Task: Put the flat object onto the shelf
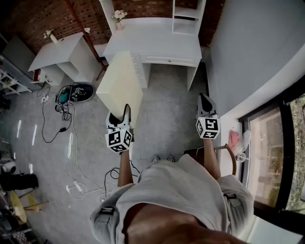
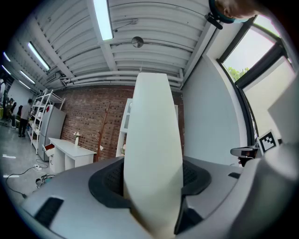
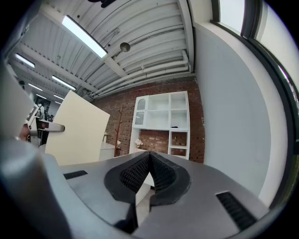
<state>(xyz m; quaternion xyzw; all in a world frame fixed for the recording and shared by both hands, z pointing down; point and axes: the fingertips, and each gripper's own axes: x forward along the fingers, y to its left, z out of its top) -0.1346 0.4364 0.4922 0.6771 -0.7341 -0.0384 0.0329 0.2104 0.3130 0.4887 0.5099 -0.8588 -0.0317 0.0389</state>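
left gripper [image 1: 120, 116]: held level at the person's left side, its marker cube nearest the body.
left fingers [image 2: 108, 179]: clamped on the lower edge of the flat board [image 1: 119, 81], one dark pad pressed to each face in the left gripper view.
flat board: cream, standing on edge and upright, rising from the left gripper toward the counter [image 1: 157, 45]; it is in the air, off the floor [image 1: 167, 119] and not on the shelf unit [image 1: 188, 14].
right gripper [image 1: 205, 102]: held level at the person's right side, well apart from the board.
right fingers [image 3: 135, 175]: closed tip to tip with nothing between them in the right gripper view.
shelf unit: white, open compartments, standing on the far right part of the counter against the brick wall [image 1: 43, 19]; in the right gripper view it shows straight ahead, beyond the fingertips.
counter: white, ahead of the person, with a small vase [image 1: 118, 20] of pale flowers on its far left corner.
second counter [image 1: 62, 52]: white, to the left, set at an angle.
floor: grey, with loose cables [image 1: 71, 157] trailing on the left.
window [image 1: 274, 157]: dark-framed, along the right wall.
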